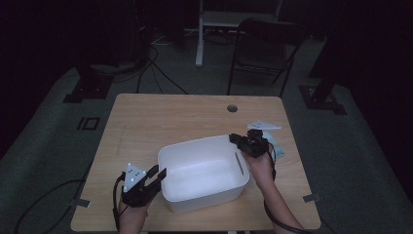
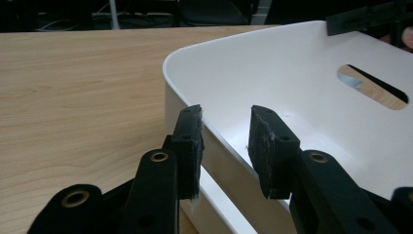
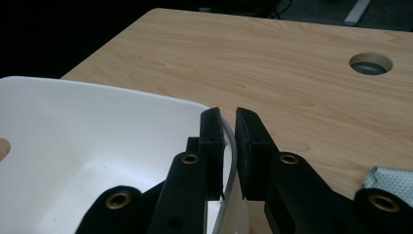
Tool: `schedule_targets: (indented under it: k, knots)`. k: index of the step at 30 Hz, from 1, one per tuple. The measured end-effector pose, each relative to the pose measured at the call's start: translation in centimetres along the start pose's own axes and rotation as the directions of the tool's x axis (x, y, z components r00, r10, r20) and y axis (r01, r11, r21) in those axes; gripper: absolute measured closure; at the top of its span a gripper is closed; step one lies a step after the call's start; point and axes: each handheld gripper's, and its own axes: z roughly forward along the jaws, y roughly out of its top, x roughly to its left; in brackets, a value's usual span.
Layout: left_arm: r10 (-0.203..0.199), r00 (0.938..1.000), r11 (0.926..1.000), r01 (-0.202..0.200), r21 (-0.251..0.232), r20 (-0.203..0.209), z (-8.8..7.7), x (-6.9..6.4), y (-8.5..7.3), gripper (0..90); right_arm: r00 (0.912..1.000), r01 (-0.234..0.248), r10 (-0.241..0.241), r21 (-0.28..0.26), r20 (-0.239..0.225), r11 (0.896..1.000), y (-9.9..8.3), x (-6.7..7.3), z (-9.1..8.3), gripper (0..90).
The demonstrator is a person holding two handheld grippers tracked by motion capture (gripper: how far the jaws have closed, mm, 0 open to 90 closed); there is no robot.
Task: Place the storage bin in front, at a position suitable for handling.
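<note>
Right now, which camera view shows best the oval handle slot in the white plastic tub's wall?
The left gripper view: the oval handle slot lies close, with wood visible through it. The high view shows that slot as a thin line in the white plastic tub. The right gripper view catches a slot at its left edge.

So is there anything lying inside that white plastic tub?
No, the white plastic tub shows a bare white floor in the high view.
</note>
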Motion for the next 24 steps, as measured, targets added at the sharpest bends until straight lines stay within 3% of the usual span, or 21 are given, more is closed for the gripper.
schedule_targets:
  k: [8,14,16,22,24]
  knots:
    - [-0.008,0.9997,0.9999,0.008,0.007,0.021,0.5,0.9,0.3,63.8,0.9998,-0.016,0.016,-0.001,-0.011,1.0,-0.1,0.0,-0.1,81.5]
    - [-0.038,0.9991,0.9992,0.038,0.012,0.018,1.7,2.1,1.1,57.5,0.9973,-0.054,0.054,-0.008,-0.051,0.999,-0.5,-0.2,-0.6,66.8]
    - [-0.046,0.9986,0.9989,0.046,-0.003,0.024,2.1,2.7,1.4,57.5,0.9973,-0.059,0.059,-0.008,-0.044,0.998,-0.7,-0.2,-0.9,64.8]
    - [-0.052,0.9982,0.9982,0.051,0.03,0.029,3.9,4.2,2.4,48.9,0.9959,-0.07,0.068,-0.022,-0.059,0.997,-1.2,-0.1,-1.9,57.7]
    - [-0.072,0.9967,0.997,0.07,0.034,0.039,4.5,4.7,2.5,47.0,0.9957,-0.07,0.069,-0.026,-0.062,0.997,-1.4,-0.1,-2.2,57.0]
